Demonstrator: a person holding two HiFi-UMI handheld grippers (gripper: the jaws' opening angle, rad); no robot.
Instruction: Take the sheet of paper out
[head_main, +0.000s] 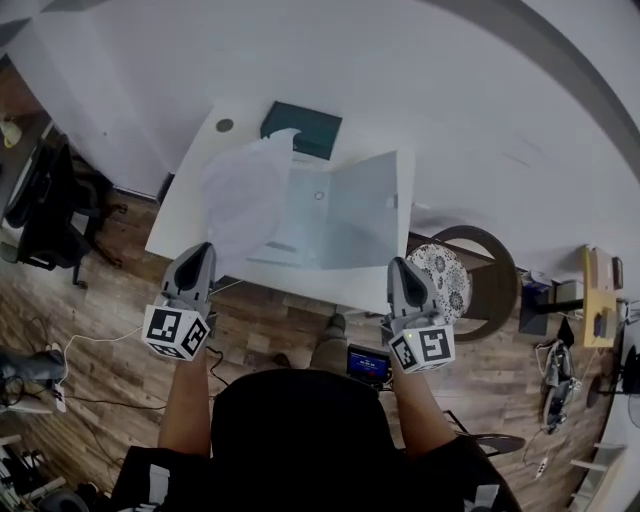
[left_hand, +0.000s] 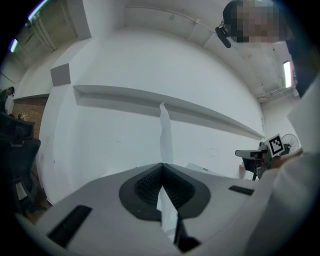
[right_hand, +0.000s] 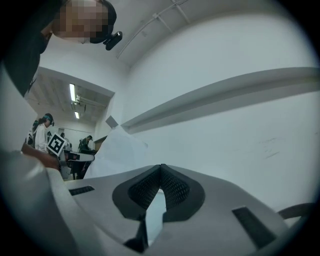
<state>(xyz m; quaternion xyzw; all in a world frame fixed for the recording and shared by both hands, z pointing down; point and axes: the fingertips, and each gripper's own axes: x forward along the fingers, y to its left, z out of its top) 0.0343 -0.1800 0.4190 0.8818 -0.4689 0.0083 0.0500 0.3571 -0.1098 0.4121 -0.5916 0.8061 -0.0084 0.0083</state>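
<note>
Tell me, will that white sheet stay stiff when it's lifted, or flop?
Probably floppy: the sheet of paper bows and bulges above the table, pinched at one edge by the left gripper. Likely very light, since that thin pinch alone lifts it. It could crease if tugged hard against the clear folder held by the right gripper.

A: Layout?
B: Sheet of paper (head_main: 245, 195) left, folder (head_main: 355, 215) right, overlapping, both on table (head_main: 175, 235). Box (head_main: 302, 128) behind them at far edge.
A: Off-table?
B: Stool (head_main: 445, 275) right of table, by its near corner.
</note>
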